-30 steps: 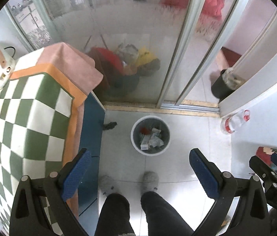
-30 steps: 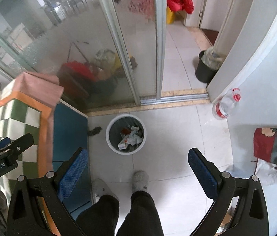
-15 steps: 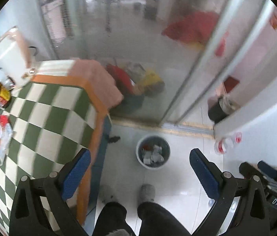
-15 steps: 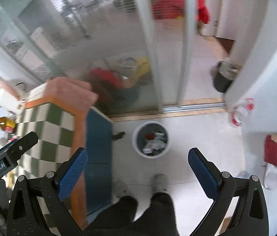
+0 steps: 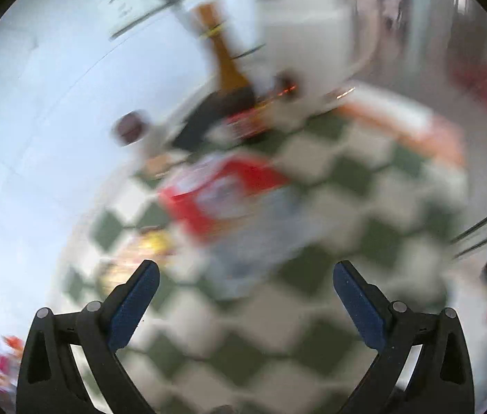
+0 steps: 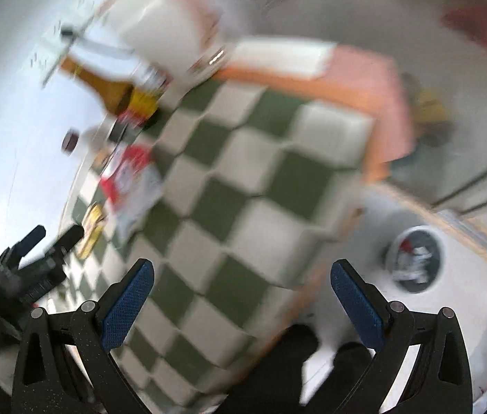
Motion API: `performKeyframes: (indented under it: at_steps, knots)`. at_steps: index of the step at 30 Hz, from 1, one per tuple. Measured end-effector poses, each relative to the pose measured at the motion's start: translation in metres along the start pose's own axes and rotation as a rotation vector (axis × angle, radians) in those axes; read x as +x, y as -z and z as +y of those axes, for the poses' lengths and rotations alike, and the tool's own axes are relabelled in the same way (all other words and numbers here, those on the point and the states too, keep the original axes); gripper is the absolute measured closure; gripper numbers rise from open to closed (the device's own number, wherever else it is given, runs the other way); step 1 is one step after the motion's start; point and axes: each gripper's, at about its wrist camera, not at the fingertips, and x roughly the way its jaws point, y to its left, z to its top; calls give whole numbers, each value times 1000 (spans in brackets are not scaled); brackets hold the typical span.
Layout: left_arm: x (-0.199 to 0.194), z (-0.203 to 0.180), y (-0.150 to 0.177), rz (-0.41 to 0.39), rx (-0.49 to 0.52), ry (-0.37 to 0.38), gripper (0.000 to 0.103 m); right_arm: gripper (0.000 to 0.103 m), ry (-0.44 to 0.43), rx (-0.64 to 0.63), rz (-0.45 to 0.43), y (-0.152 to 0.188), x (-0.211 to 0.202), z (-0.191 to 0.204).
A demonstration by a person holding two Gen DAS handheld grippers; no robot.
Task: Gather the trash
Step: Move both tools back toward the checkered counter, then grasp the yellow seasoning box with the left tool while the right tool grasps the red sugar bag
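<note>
Both tools spread wide and empty: the left tool [image 5: 245, 289] above the green-checked counter [image 5: 312, 310], the right tool [image 6: 241, 288] over the counter's edge. A red-and-white wrapper [image 5: 229, 200] lies just ahead of the left tool, beside a yellow packet [image 6: 91, 227]. Beyond stands a brown bottle [image 5: 229, 69]. The trash bin [image 6: 416, 258] sits on the floor. Motion blur leaves no label readable.
</note>
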Motion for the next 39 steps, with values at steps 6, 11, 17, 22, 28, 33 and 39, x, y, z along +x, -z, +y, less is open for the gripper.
performKeyframes:
  at_steps: [6, 11, 17, 22, 28, 33, 39]
  knots:
    - [100, 87, 29, 196, 116, -86, 0, 0, -44, 75, 134, -33, 119, 60]
    - [149, 124, 35, 283, 130, -1, 1, 14, -25, 117, 105, -50, 156, 91]
    - [185, 130, 27, 333, 197, 90, 0, 52, 26, 81, 62, -73, 175, 120]
    - [188, 137, 20, 312, 151, 196, 25, 85, 21, 65, 11, -85, 174, 124]
    - [167, 124, 27, 272, 116, 170, 39, 92, 0, 38, -61, -86, 146, 118]
    - [133, 110, 29, 210, 7, 173, 42, 94, -14, 38, -144, -83, 98, 95]
    - [76, 80, 24, 134, -109, 200, 43, 97, -12, 60, -241, -74, 37, 48]
